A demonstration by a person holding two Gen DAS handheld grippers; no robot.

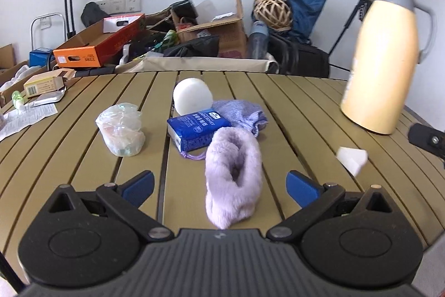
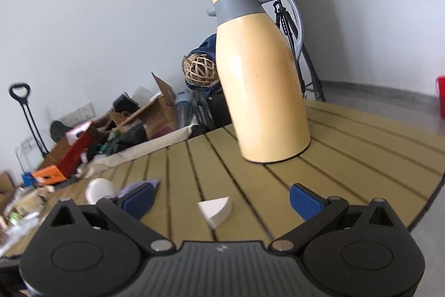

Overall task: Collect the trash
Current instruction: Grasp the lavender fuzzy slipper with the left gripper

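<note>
My left gripper (image 1: pixel 219 187) is open over the slatted table (image 1: pixel 303 113); a fluffy lilac sock (image 1: pixel 233 177) lies between its blue fingertips. Beyond it lie a blue tissue pack (image 1: pixel 196 131), a purple drawstring pouch (image 1: pixel 242 113), a white round container (image 1: pixel 192 99) and a crumpled clear plastic bag (image 1: pixel 122 128). A white wedge-shaped foam piece (image 1: pixel 351 157) lies to the right. My right gripper (image 2: pixel 221 202) is open, with that white wedge (image 2: pixel 217 210) lying on the table between its fingertips, a little ahead.
A tall yellow thermos jug (image 2: pixel 261 85) stands on the table behind the wedge, also in the left wrist view (image 1: pixel 383 54). Papers and a small carton (image 1: pixel 41 86) lie at the table's left edge. Boxes, bags and a tripod (image 2: pixel 292 27) clutter the floor behind.
</note>
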